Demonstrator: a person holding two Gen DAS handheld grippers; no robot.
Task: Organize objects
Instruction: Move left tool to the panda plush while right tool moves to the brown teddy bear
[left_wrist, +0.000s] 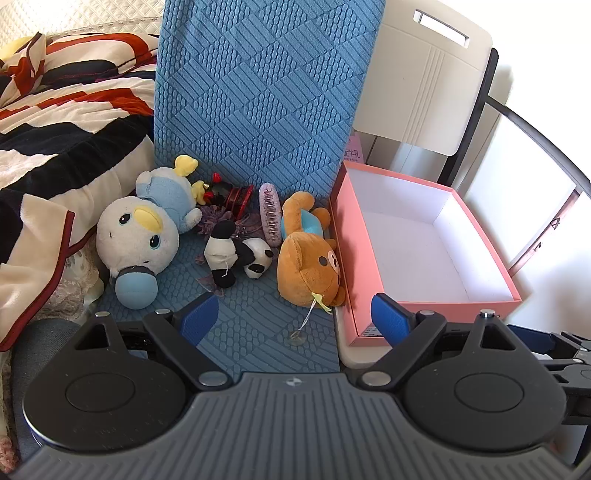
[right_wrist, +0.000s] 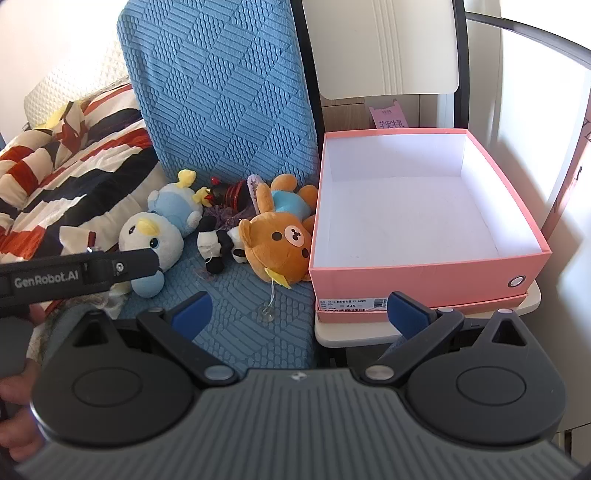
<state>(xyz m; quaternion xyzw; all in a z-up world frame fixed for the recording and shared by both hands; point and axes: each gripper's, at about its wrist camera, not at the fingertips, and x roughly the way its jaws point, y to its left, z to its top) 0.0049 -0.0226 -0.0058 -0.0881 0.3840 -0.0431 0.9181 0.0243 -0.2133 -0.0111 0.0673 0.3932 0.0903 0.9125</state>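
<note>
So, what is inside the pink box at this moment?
Nothing shows inside the pink box: only its bare white floor and walls. The strip of floor behind its near wall is hidden in the right wrist view. The toys, like the brown bear, lie outside.

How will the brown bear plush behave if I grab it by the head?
The brown bear plush looks soft, so it will probably squash and its body dangle. Likely light for its size. Its suction cup string may trail and catch on the pink box.

Pink box (right_wrist: 424, 280), white inside; orange-brown bear (right_wrist: 279, 240); blue textured cover (left_wrist: 258, 92).
</note>
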